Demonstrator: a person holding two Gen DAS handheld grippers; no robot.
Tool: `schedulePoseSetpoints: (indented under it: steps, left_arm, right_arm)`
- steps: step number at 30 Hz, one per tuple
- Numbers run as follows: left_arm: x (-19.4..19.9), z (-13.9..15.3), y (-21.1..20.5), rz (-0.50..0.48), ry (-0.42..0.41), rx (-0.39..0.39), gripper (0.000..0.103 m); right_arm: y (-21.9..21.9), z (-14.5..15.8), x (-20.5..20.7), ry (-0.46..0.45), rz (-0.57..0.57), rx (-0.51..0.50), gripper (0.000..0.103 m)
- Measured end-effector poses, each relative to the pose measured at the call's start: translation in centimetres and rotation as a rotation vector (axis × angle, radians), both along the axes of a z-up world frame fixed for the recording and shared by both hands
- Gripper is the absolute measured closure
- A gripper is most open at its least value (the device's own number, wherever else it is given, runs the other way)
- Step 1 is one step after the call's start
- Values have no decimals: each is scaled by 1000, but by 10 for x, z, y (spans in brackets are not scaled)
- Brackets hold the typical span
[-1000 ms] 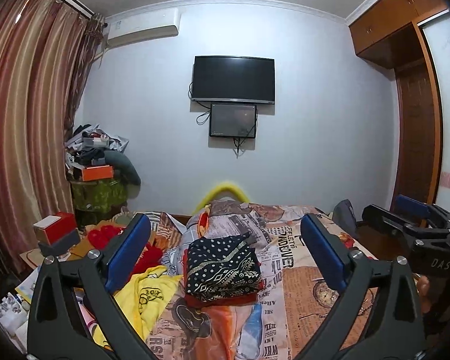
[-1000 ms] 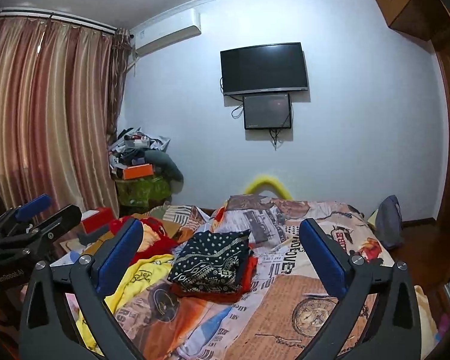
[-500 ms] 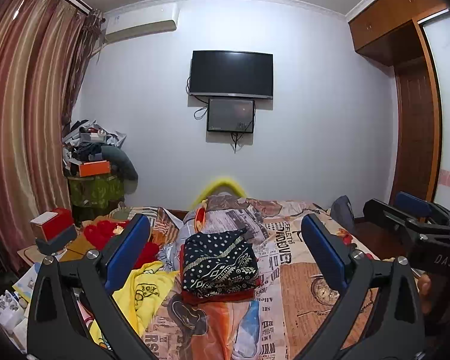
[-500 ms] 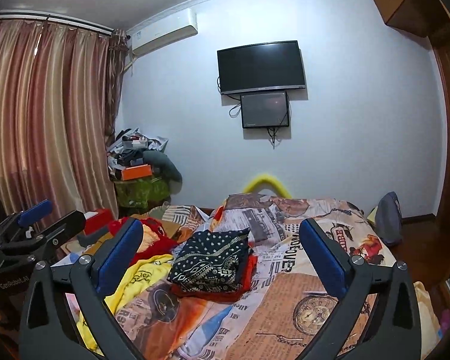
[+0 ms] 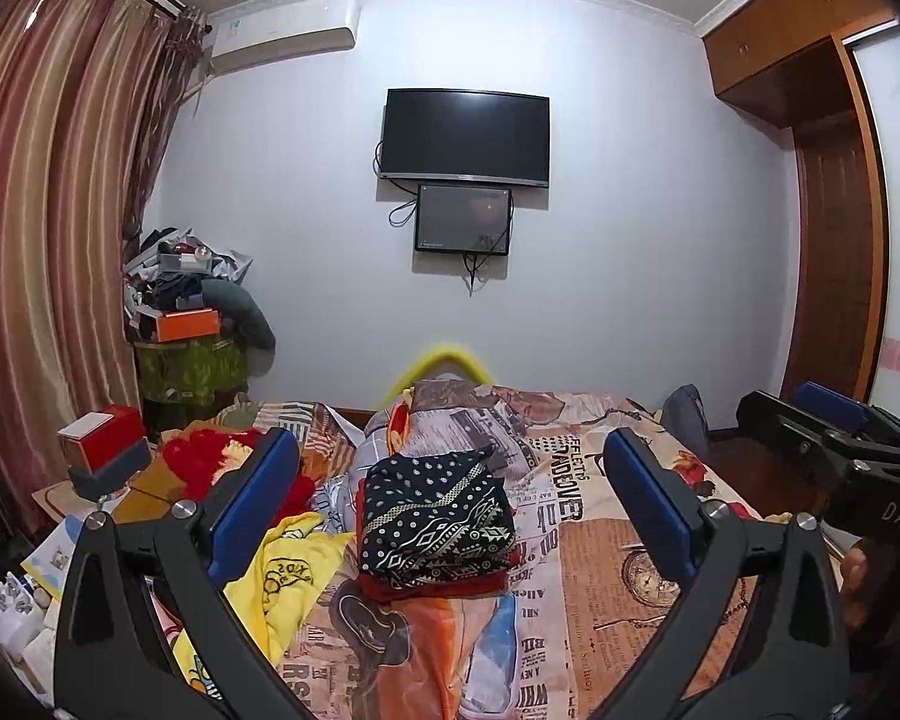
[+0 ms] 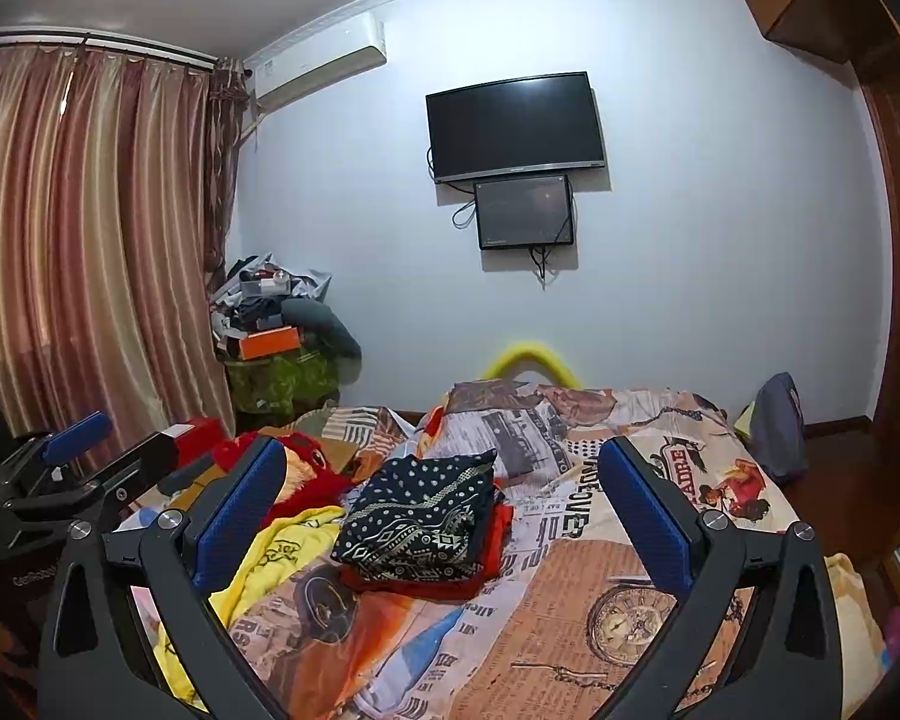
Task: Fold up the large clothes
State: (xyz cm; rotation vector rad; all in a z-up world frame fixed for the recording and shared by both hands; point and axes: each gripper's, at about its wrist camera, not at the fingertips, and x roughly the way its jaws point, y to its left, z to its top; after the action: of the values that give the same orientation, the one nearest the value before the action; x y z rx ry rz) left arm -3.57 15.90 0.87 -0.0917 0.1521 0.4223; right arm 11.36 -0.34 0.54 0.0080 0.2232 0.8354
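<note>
a dark patterned garment (image 5: 435, 516) lies folded on a red one (image 6: 498, 540). the yellow shirt (image 5: 288, 570) looks unfolded. left gripper (image 5: 450, 504) and right gripper (image 6: 441, 501) gape, empty.

we face a pale wall (image 5: 630, 240) bearing a tv (image 5: 465, 137), a smaller screen (image 5: 462, 227) beneath and an air conditioner (image 5: 282, 36); striped curtains (image 5: 48, 240) hang left, a wooden wardrobe (image 5: 810, 180) stands right.
</note>
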Motion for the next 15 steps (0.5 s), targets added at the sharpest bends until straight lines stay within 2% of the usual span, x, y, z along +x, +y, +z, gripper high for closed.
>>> schedulePoseSetpoints:
  steps: [15]
  left_arm:
    - [2, -4, -2, -3, 1, -1, 1]
  right_arm:
    - [3, -2, 0, 11, 3, -5, 0]
